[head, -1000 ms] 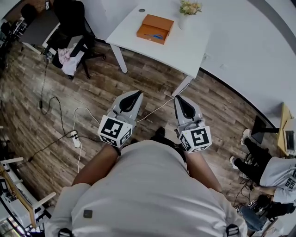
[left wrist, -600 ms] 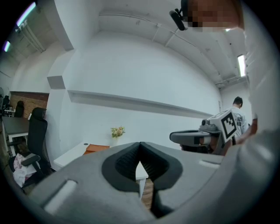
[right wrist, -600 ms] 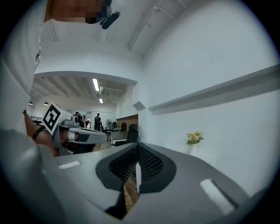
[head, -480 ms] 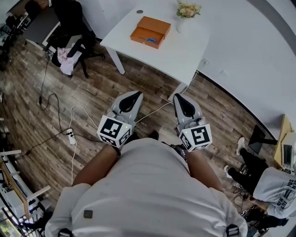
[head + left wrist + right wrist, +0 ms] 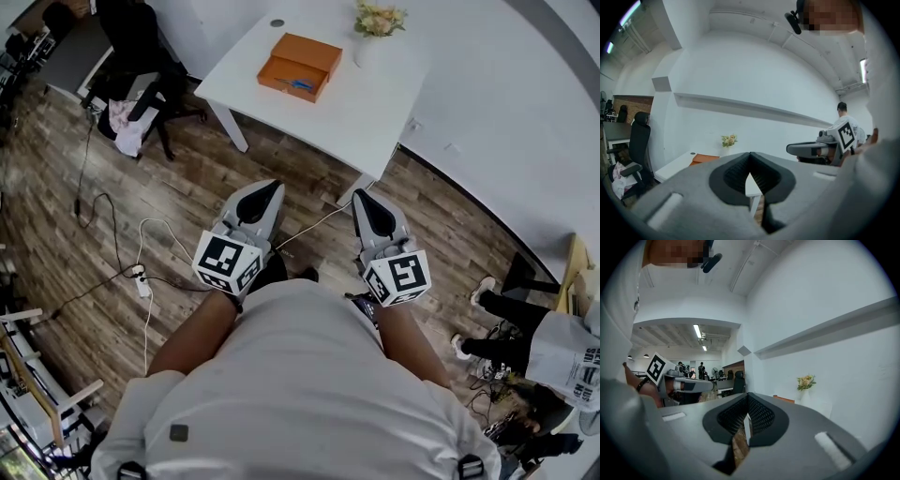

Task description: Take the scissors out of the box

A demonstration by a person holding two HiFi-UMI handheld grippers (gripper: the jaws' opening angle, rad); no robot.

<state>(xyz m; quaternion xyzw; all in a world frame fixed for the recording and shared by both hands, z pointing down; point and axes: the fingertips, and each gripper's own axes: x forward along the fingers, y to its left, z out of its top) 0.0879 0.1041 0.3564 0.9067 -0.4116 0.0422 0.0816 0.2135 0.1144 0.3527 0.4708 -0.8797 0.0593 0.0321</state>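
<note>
An orange box point(image 5: 302, 64) lies open on the white table point(image 5: 375, 98) at the top of the head view, and something blue, likely the scissors point(image 5: 302, 84), shows in it. Both grippers are held over the wooden floor, well short of the table and pointing toward it. My left gripper point(image 5: 272, 186) is shut and empty; its own view shows the jaw tips point(image 5: 750, 154) meeting, with the box point(image 5: 704, 159) far off. My right gripper point(image 5: 362, 198) is likewise shut on nothing point(image 5: 747, 395), and an edge of the box point(image 5: 785, 400) shows beyond it.
A white vase of flowers point(image 5: 378, 23) stands on the table behind the box. A black office chair with clothes point(image 5: 131, 66) is at the left. Cables and a power strip point(image 5: 142, 281) lie on the floor. A person point(image 5: 562, 352) sits at the right.
Both grippers have moved forward over the floor toward the table, still shut. The table and box have shifted slightly left in the head view.
</note>
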